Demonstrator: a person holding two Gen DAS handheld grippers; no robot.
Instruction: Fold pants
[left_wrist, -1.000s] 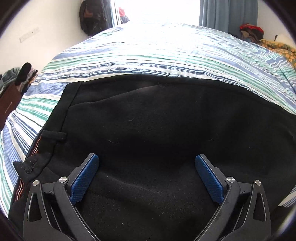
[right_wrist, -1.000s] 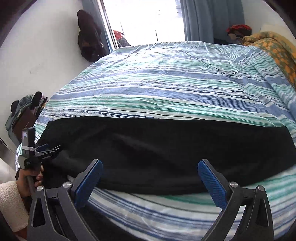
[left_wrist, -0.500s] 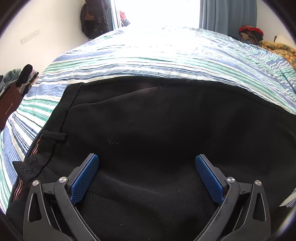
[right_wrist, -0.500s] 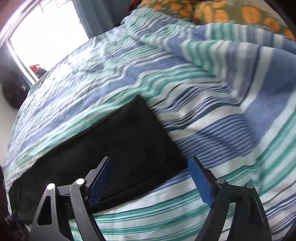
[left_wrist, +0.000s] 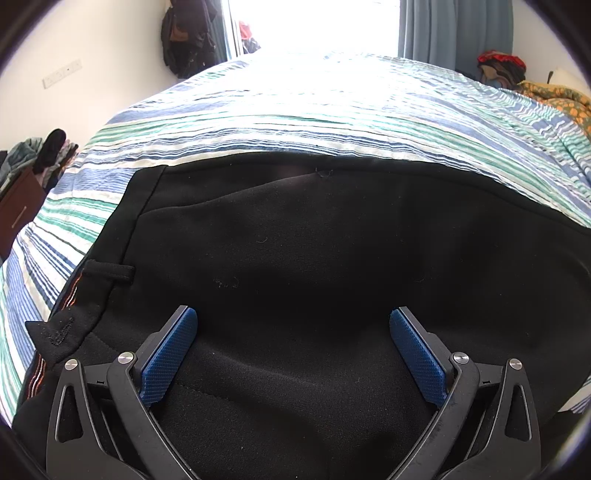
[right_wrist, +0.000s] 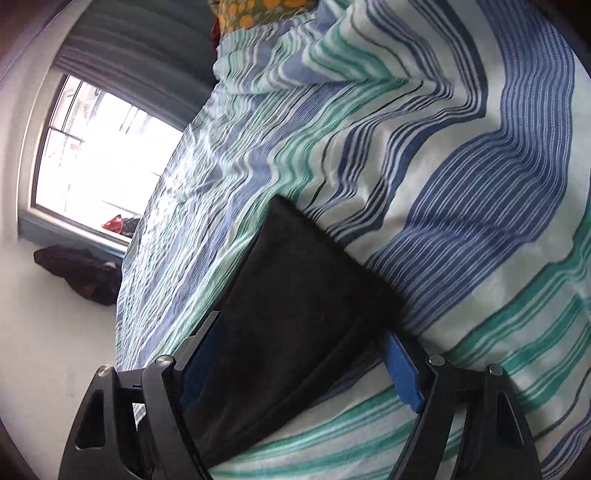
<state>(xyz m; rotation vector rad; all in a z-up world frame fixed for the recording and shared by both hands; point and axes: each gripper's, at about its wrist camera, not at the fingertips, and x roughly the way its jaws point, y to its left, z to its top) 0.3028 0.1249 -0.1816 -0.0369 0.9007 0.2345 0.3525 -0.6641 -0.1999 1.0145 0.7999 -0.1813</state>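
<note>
Pants (left_wrist: 332, 266) lay flat on the striped bedspread (left_wrist: 332, 122), black, looking already doubled leg over leg, though that was a guess from the single long strip visible. Waistband end with a belt loop (left_wrist: 107, 271) sat under the left gripper (left_wrist: 293, 347); hem end (right_wrist: 295, 266) sat under the right gripper (right_wrist: 301, 354).

Left jaws: spread wide, hovering over the seat area, nothing pinched. Right jaws: spread too, straddling the hem end, blue pads (right_wrist: 402, 373) either side of the cloth, not closed on it. Contact with the fabric couldn't be confirmed.

Progress estimate: early to mid. Lengthwise fold probably done; the hem-to-waist fold not yet made, no grip taken on either end.

Surroundings: a flowered blanket (left_wrist: 557, 99) bunched at the far corner of the bed, curtains (left_wrist: 454, 33) beside a bright window, a dark bag (left_wrist: 188, 37) hanging on the wall, a clothes pile (left_wrist: 40, 155) off the bed's left side.

Obstacles: none on the bedspread along the fold path. Soft rumpled bedding near the hem could snag into a pinch.
</note>
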